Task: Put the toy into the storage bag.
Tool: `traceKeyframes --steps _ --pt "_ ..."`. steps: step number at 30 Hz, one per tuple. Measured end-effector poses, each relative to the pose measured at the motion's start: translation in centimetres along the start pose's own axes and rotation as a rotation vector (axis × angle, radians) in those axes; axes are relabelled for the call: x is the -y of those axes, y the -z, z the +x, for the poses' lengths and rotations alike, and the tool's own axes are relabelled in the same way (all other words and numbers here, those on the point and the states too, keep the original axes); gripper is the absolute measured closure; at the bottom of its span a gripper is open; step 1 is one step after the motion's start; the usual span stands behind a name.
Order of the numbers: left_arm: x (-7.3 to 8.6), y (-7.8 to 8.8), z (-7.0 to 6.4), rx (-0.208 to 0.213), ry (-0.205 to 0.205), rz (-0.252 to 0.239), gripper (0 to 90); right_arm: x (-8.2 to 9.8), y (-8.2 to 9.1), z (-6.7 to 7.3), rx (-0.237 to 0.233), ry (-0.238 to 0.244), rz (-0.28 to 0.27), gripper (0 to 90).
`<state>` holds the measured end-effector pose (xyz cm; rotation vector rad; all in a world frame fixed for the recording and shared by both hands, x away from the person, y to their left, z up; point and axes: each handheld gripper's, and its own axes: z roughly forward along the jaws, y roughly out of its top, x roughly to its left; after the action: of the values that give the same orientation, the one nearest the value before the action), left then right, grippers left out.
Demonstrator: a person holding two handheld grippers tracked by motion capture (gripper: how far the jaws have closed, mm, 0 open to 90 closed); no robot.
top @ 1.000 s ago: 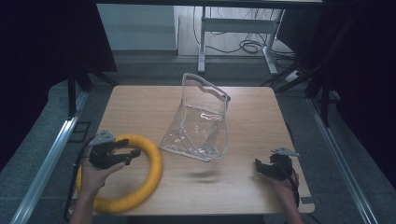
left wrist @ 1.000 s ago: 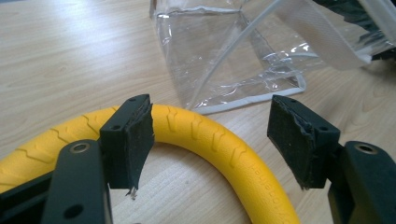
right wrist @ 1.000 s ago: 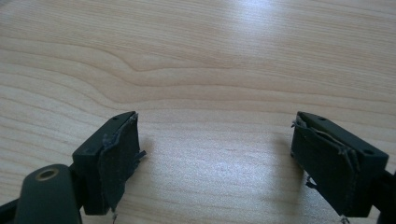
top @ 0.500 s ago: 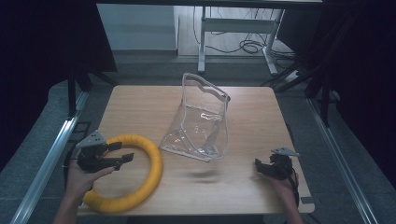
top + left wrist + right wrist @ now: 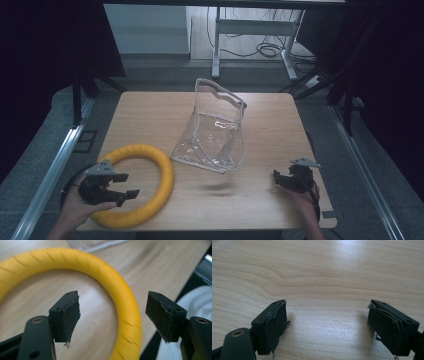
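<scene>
**Ana:** Black pads, frayed at the edges, stand far apart on the left gripper (image 5: 124, 191), which sits in the lower left of the high view. Its jaws have just been opening, and nothing is pinched between them.

**Ben:** So where is the yellow ring (image 5: 159, 169) in relation to it?

**Ana:** Flat on the wooden table (image 5: 280, 120), at the lower left. In the left gripper view a stretch of the ring (image 5: 126, 302) curves through the gap between the pads without either pad pressing on it. My reading is that the gripper is either lining up on that stretch or has let it go; the frames can't settle which.

**Ben:** Why would it lie so close to the front edge?

**Ana:** Probably so it is easy to reach from the person's side; part of it runs right along that edge.

**Ben:** And the other hand?

**Ana:** The right gripper (image 5: 281, 178) sits low at the lower right, also spread wide. The right gripper view has bare wood grain between its jaws, so it holds nothing. It looks parked, waiting.

**Ben:** What stands beyond them?

**Ana:** A clear plastic pouch (image 5: 216, 131) in the middle of the table, leaning, mouth up, its lower corner just beside the ring. I'd guess the ring is meant for it.
</scene>
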<state>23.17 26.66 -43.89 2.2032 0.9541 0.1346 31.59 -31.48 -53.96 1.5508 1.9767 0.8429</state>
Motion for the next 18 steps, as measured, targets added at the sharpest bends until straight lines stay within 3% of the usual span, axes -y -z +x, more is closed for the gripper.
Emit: traceKeyframes --steps 7,11,18 --pt "0.3 -2.1 -1.1 0.039 -0.025 0.099 27.8 0.0 0.0 0.0 0.006 -0.004 0.0 16.1" --pt "0.2 -4.0 -2.5 0.025 -0.05 0.173 27.7 0.0 0.0 -0.1 0.01 -0.009 -0.001 16.1" --pt "0.5 -5.6 -3.5 0.033 -0.079 0.243 27.5 0.0 0.0 -0.1 0.011 -0.008 -0.001 16.1"
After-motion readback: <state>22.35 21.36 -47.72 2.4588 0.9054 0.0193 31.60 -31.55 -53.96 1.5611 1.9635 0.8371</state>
